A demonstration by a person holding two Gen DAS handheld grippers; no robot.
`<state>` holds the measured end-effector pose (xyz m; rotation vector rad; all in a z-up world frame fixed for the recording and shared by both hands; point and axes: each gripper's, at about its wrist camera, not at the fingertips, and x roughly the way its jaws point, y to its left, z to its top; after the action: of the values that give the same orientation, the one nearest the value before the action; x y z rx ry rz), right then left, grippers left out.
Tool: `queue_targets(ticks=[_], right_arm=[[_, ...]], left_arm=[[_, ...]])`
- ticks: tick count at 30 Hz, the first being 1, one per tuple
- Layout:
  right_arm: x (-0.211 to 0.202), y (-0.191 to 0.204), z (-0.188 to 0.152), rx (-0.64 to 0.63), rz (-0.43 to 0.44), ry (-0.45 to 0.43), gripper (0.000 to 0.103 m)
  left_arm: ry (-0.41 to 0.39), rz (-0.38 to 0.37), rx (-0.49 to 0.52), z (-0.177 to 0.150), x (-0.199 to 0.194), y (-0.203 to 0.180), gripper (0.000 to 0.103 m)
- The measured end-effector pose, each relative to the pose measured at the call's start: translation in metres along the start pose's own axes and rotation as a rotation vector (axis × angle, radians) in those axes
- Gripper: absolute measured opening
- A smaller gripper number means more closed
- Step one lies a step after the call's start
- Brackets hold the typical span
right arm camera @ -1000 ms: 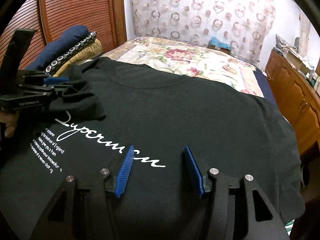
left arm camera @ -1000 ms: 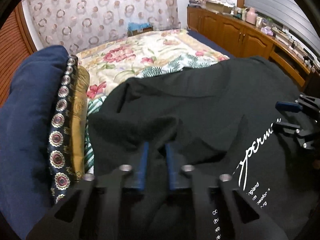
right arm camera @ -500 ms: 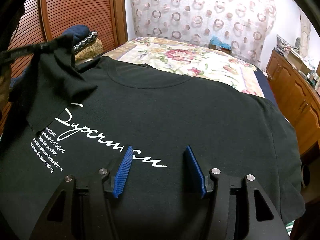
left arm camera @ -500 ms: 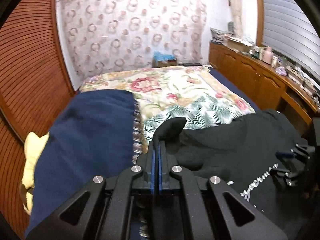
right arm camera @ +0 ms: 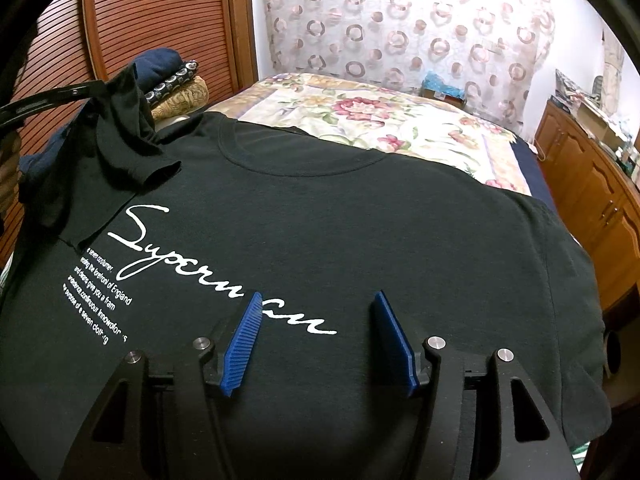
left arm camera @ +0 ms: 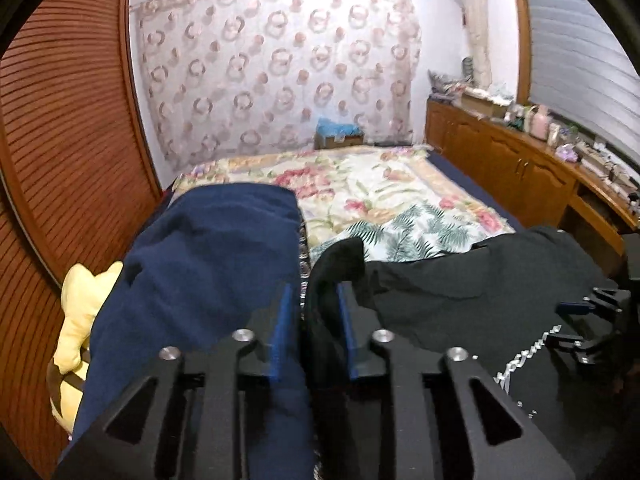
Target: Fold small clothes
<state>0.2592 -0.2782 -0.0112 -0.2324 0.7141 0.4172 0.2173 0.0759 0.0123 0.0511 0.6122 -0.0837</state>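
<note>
t-shirt (right arm camera: 320, 208): black, short-sleeved, round ribbed collar, spread front-up across the near end of the bed (right arm camera: 360, 120).
print: white script word slanting across the chest, with a small block of white text lines under its start, toward the shirt's left-hand edge in the right wrist view.
sleeve (right arm camera: 108, 152): lifted off the bed at the upper left of the right wrist view, hanging in loose folds over the start of the script word; other sleeve lying flat at the right edge.
surface: mostly smooth over the chest, a few soft creases near the raised sleeve and along the hem.
left gripper (left arm camera: 312, 324): jaws slightly apart, having just been opening; black sleeve cloth still between the blue pads (left arm camera: 282, 328), bunched and rising just past the tips; cannot tell whether the pads still press on it.
right gripper (right arm camera: 316, 336): jaws well apart, having just been opening a little, low over the lower chest near the end of the script word; nothing between the blue pads but the flat cloth below, no grip on it.
bed cover: floral and palm-leaf pattern, showing beyond the collar.
folded stack (left arm camera: 208, 264): navy cloth on top, patterned layers beneath, just beside the raised sleeve.
yellow plush (left arm camera: 80, 320): next to the navy cloth, against the slatted wooden door (left arm camera: 60, 140).
cabinets (left arm camera: 512, 168): wooden, along the far right wall, cluttered on top.
</note>
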Motion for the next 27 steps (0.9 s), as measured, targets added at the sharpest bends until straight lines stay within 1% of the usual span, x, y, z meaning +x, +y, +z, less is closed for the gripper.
queue_targets(ticks=[2,4,6,7,8,11,15,19,22,27], right_arm=[[0.0,-0.002,0.0,0.0,0.001,0.0,0.061],[0.0,-0.002,0.0,-0.001,0.001,0.0,0.061],[0.0,-0.002,0.0,-0.001,0.001,0.0,0.062],[0.0,-0.002,0.0,-0.001,0.001,0.0,0.062],[0.0,-0.002,0.0,0.0,0.001,0.0,0.062],[0.0,-0.001,0.0,-0.001,0.002,0.0,0.063],[0.0,-0.002,0.0,-0.004,0.004,0.001,0.064],[0.0,-0.002,-0.001,-0.004,0.004,0.001,0.065],[-0.001,-0.002,-0.001,-0.002,0.004,0.0,0.065],[-0.01,-0.009,-0.005,0.019,0.011,-0.004,0.065]], left_arm=[[-0.022,-0.017,-0.005,-0.004,-0.009,-0.001,0.044],[-0.049,-0.042,0.0,-0.007,-0.019,-0.003,0.046],[-0.063,-0.057,0.011,-0.01,-0.026,-0.008,0.058],[-0.075,-0.07,0.009,-0.013,-0.031,-0.01,0.07],[-0.085,-0.083,0.004,-0.016,-0.034,-0.012,0.078],[-0.091,-0.108,-0.003,-0.021,-0.04,-0.017,0.079],[-0.095,-0.088,0.003,-0.032,-0.047,-0.03,0.079],[-0.08,-0.112,-0.01,-0.043,-0.051,-0.04,0.079],[-0.079,-0.106,-0.006,-0.049,-0.055,-0.046,0.079],[-0.068,-0.128,-0.002,-0.061,-0.057,-0.054,0.079]])
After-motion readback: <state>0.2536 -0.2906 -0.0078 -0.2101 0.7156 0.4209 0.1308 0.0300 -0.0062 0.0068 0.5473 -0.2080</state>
